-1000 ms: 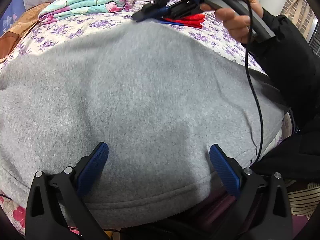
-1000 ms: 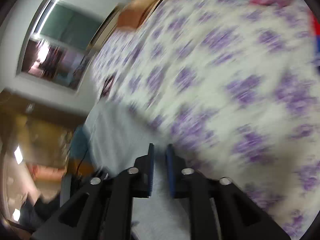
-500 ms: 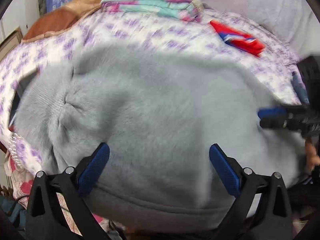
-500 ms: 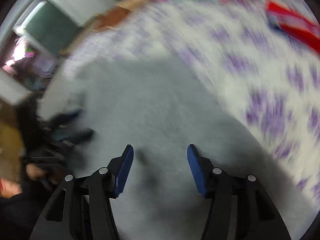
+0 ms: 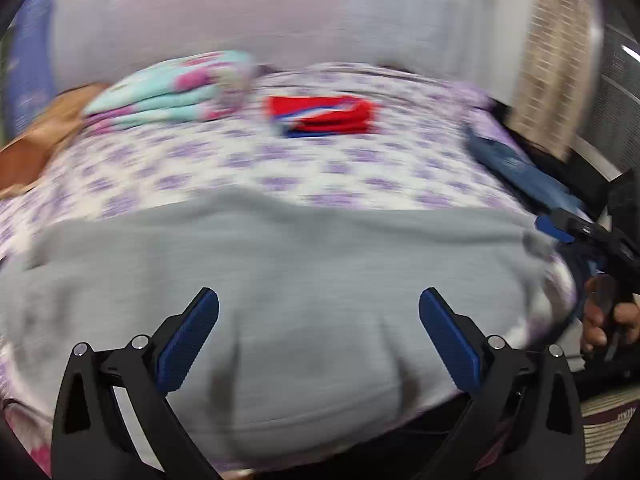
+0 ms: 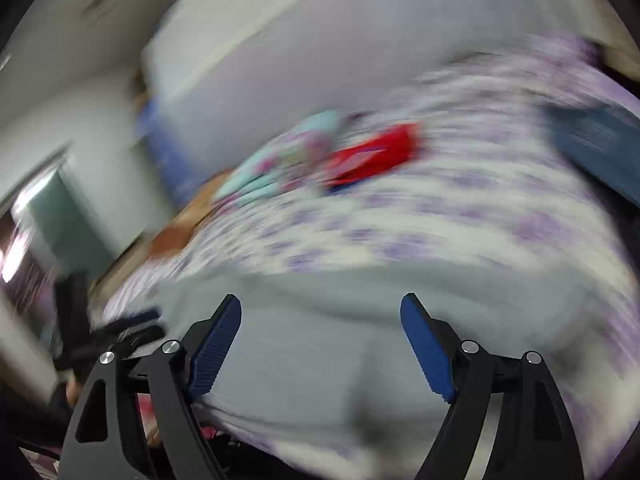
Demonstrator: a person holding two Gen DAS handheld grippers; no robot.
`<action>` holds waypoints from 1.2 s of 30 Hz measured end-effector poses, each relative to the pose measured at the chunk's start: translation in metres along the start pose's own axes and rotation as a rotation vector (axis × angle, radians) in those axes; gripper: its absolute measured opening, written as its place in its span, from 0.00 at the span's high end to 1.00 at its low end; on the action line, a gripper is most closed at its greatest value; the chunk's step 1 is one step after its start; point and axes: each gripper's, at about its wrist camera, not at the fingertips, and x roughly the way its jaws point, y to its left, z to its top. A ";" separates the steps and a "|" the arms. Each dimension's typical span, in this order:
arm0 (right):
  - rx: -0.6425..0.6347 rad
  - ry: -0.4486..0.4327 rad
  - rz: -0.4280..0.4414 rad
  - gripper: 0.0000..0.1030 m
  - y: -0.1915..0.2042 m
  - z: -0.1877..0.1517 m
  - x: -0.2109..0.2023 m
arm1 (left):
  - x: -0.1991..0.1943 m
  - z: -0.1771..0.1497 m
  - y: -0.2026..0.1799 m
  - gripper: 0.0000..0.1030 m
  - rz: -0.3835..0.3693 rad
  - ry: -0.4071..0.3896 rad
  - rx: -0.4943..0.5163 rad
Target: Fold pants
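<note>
The grey pants [image 5: 304,280] lie spread flat across the near side of the bed; they also show in the right wrist view [image 6: 320,352]. My left gripper [image 5: 318,340] is open and empty, just above the pants' near edge. My right gripper [image 6: 320,348] is open and empty above the same cloth; it also shows at the right edge of the left wrist view [image 5: 560,228]. Both views are blurred by motion.
The bed has a purple-flowered sheet [image 5: 280,164]. A folded turquoise-and-pink blanket [image 5: 172,92] and a folded red-and-blue garment [image 5: 324,114] lie at the back. A dark blue garment [image 5: 520,172] lies at the right. A brown cushion [image 5: 36,148] is at the left.
My right gripper has opened and swung from over the far sheet to the near right side of the pants. My left gripper has pulled back and tilted up, so more of the bed shows.
</note>
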 end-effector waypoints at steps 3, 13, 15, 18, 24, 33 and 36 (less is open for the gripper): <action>0.188 -0.048 -0.131 0.20 -0.057 -0.021 -0.036 | 0.030 -0.008 -0.021 0.05 -0.019 0.071 0.030; 0.452 -0.016 -0.051 0.03 -0.099 -0.042 -0.006 | 0.064 -0.031 -0.015 0.05 0.021 0.185 -0.046; 0.433 -0.028 -0.050 0.03 -0.094 -0.039 0.004 | 0.060 -0.033 -0.012 0.05 0.017 0.179 -0.047; 0.397 -0.051 -0.014 0.37 -0.089 -0.037 0.010 | 0.057 -0.038 -0.015 0.05 0.016 0.172 -0.040; 0.209 -0.050 -0.022 0.79 -0.058 -0.026 0.010 | 0.051 -0.039 -0.012 0.05 -0.009 0.146 -0.039; -0.600 -0.008 0.004 0.79 0.181 -0.004 0.070 | -0.029 -0.030 0.033 0.05 0.060 -0.042 -0.157; -0.706 0.257 0.090 0.71 0.224 -0.052 0.147 | -0.049 -0.039 0.059 0.05 0.113 -0.066 -0.235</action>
